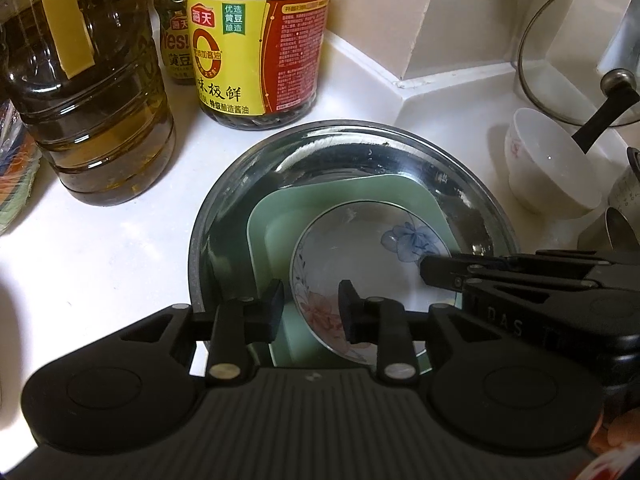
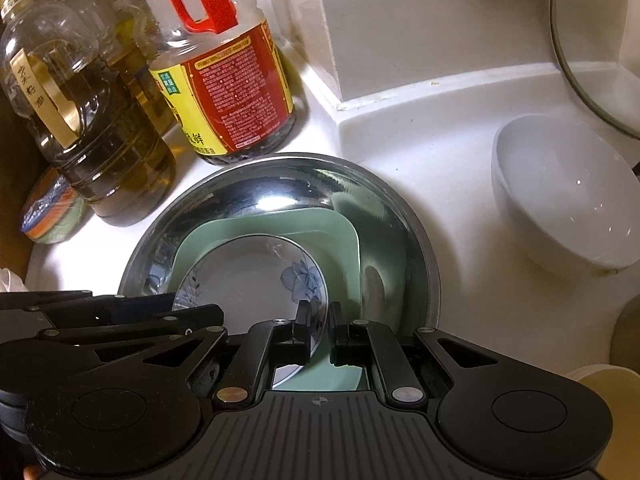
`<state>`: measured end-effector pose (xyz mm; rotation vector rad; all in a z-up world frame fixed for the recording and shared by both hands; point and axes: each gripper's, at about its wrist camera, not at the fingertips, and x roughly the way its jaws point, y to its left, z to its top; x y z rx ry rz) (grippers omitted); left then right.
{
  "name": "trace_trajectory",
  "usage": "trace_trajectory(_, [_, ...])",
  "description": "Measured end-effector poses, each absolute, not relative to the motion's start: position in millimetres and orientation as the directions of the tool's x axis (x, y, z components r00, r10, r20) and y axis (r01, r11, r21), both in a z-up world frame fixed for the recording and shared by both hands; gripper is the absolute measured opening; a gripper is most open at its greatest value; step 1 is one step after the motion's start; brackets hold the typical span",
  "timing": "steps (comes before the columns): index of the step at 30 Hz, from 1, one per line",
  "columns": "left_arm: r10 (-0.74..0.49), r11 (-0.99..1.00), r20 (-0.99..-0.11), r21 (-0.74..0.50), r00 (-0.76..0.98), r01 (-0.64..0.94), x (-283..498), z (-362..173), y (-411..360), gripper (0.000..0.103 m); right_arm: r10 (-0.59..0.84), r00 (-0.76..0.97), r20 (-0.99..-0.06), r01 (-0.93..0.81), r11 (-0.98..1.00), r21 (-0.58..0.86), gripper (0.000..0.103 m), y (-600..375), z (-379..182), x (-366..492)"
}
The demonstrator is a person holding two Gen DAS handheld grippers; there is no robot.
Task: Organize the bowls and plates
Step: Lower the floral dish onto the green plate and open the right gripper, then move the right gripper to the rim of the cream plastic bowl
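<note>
The right gripper [image 2: 319, 330] had its fingers narrowed astride the near rim of the floral bowl [image 2: 248, 276], seemingly pinching it; the left gripper [image 1: 310, 308] straddled the opposite rim, fingers wider. The bowl sat in a green plate [image 2: 340, 240] inside the steel basin [image 2: 424, 264] on the bench [image 2: 440, 152].

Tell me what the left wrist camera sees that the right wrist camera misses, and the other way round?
Only the left view shows the small green-lidded jar, the glass lid's knob and the white bowl's pink print. Only the right view shows the taped roll beside the oil bottle. Both show the floral bowl on the green plate in the steel basin.
</note>
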<state>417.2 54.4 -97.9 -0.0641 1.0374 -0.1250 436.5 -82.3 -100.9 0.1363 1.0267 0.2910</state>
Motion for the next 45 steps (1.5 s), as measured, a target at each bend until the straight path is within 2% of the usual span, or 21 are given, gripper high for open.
trace_trajectory(7, [-0.129,0.992,-0.839,-0.111,0.529,0.066,409,-89,59,0.037,0.314,0.509,-0.802,-0.169,0.95,0.264,0.01,-87,-95,433])
trace_trajectory(8, [-0.126,0.992,-0.837,-0.109,0.533,0.063,408,-88,59,0.037,0.316,0.515,-0.797,-0.17,0.949,0.267,0.014,-88,-94,432])
trace_trajectory(10, [-0.123,0.992,-0.834,-0.11,0.539,0.057,404,-85,61,0.037,0.32,0.527,-0.787,-0.173,0.947,0.269,0.033,-89,-90,430])
trace_trajectory(11, [-0.117,0.993,-0.832,-0.106,0.543,0.052,402,-83,63,0.038,0.317,0.538,-0.781,-0.172,0.948,0.266,0.046,-89,-88,428])
trace_trajectory(12, [-0.116,0.993,-0.829,-0.106,0.547,0.049,401,-82,64,0.039,0.314,0.546,-0.777,-0.175,0.95,0.26,0.05,-89,-86,426])
trace_trajectory(27, [-0.101,0.994,-0.804,-0.108,0.586,0.024,370,-62,78,0.047,0.359,0.566,-0.742,-0.201,0.933,0.297,0.062,-89,-67,402])
trace_trajectory(32, [-0.089,0.995,-0.806,-0.097,0.586,0.017,357,-53,80,0.056,0.363,0.571,-0.736,-0.202,0.932,0.302,0.066,-91,-60,389])
trace_trajectory(45, [-0.098,0.995,-0.795,-0.099,0.598,0.032,319,-38,85,0.058,0.385,0.579,-0.719,-0.212,0.922,0.323,0.071,-90,-43,350])
